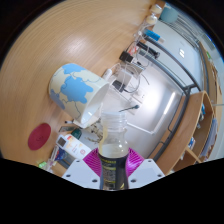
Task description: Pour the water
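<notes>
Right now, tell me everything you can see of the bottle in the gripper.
The bottle is clear plastic, cap off, its open neck pointing away from the gripper. It lies along the fingers, gripped between the magenta pads at its body. A dark band rings its lower part. Its mouth reaches toward a clear glass cup on the wooden table.

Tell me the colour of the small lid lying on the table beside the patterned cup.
Dark red or maroon lid, lying left of the white cup with blue patches; gripper view.
</notes>
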